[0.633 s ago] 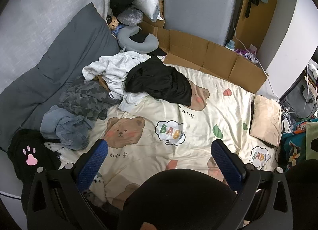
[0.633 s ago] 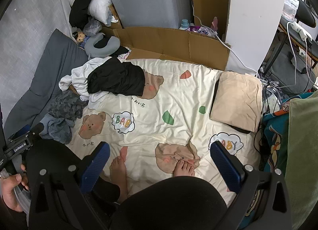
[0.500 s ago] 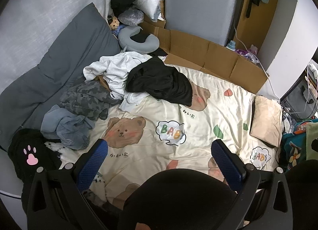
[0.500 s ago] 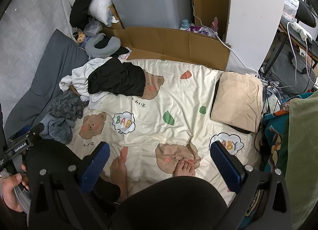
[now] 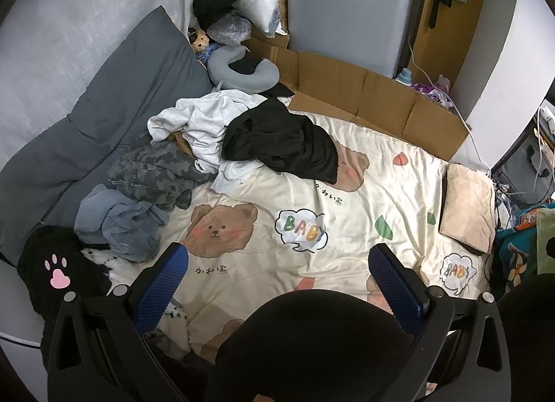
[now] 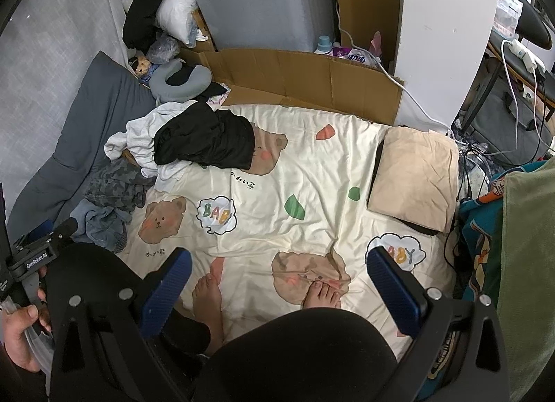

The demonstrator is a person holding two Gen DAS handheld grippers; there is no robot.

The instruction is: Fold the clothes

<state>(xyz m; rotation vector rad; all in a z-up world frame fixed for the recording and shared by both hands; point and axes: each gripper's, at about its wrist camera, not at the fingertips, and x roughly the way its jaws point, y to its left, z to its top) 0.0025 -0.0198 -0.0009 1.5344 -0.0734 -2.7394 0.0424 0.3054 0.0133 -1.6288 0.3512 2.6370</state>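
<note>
Both grippers are hanging over the bed with nothing in them: the left gripper (image 5: 277, 277) has its 2 blue fingers (image 5: 163, 284) spread wide apart over the cream bear blanket (image 5: 347, 200), and the right gripper (image 6: 277, 280) is the same, fingers released, pads well clear of any fabric. The laundry pile is up at about 10 o'clock from the left gripper, well apart from it: a black garment (image 5: 281, 141) lies on top, overlapping a white hoodie (image 5: 204, 120), with camo pants (image 5: 152, 173) beside that and crumpled jeans (image 5: 118, 225) nearest, at roughly 9 o'clock. A black piece with a pink paw print (image 5: 55, 270) sits at the blanket's edge, just beside the left finger. Over at 2 o'clock a folded beige garment (image 6: 412, 179) lies flat near the blanket's right edge. In the right wrist view 2 bare feet (image 6: 208, 294) rest on the blanket between the fingers, and a hand (image 6: 20, 336) grips the other tool's handle at 9 o'clock.
</note>
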